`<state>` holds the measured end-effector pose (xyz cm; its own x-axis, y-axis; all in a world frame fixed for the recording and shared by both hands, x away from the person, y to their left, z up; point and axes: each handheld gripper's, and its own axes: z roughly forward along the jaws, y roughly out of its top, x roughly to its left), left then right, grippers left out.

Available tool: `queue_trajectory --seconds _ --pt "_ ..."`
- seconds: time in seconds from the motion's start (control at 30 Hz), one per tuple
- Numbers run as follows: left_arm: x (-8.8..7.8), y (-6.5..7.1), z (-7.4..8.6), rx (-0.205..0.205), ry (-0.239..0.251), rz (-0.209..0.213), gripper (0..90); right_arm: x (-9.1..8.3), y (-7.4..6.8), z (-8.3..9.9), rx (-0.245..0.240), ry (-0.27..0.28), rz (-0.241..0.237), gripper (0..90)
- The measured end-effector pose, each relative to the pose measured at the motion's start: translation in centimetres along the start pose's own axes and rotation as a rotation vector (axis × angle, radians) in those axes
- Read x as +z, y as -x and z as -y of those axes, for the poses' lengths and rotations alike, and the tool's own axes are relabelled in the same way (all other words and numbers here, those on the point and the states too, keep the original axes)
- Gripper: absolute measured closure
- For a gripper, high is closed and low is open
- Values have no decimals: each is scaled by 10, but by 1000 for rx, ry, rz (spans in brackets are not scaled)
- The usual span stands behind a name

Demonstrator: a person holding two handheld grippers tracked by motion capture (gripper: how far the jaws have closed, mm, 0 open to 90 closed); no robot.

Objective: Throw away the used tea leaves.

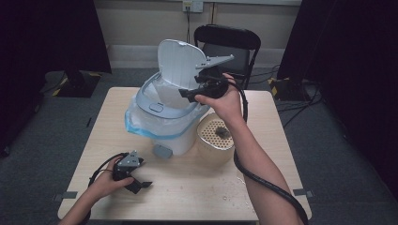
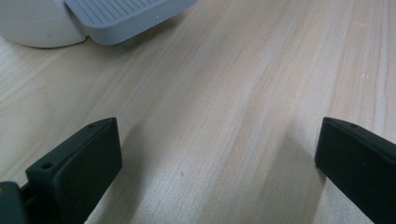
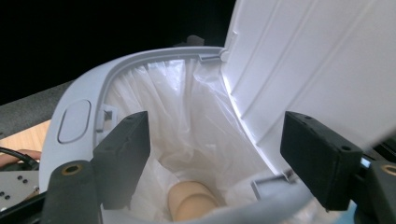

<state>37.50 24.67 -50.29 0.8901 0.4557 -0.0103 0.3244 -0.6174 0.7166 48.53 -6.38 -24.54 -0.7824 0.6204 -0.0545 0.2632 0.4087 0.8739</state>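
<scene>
Work in hand: dropping a beige piece into the lined bin, judged from what lies in it.
Bin (image 1: pixel 162 124): white pedal bin near the middle of the tabletop (image 1: pixel 197 197), toward its far edge; lid (image 1: pixel 180 63) tipped up and back; clear liner (image 3: pixel 182 121) folded over the rim.
Beige piece (image 3: pixel 189 203): rounded, lying at the bottom of the liner, inside the bin; what it is I cannot tell.
My right tongs (image 1: pixel 187 93): held over the bin's open mouth, beside the raised lid, pointing down into it; jaws released, wide apart, nothing between them.
Key relation: the beige piece lies straight below and ahead of my right tongs, well apart from them, down the bin's upright axis; in the right gripper view it sits low between the two jaws.
Nearer hand: the right, by a long way.
My left tongs (image 1: pixel 136 183): resting low over the tabletop near its near-left corner, jaws released and empty, bare wood between them.
Pedal (image 2: pixel 126 18): grey, ribbed, at the bin's foot, just ahead of my left tongs and not touched.
Tub (image 1: pixel 215 138): cream, perforated, dark scraps inside, just beside the bin on its right.
Next, as I judge it: draw the right tongs up and clear of the lid.
</scene>
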Motion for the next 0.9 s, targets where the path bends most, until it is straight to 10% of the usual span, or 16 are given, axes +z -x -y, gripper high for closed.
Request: queue_trajectory --seconds 0.9 --pt "0 0 0 -1 -2 0 0 -18 20 3 19 -14 70 231"
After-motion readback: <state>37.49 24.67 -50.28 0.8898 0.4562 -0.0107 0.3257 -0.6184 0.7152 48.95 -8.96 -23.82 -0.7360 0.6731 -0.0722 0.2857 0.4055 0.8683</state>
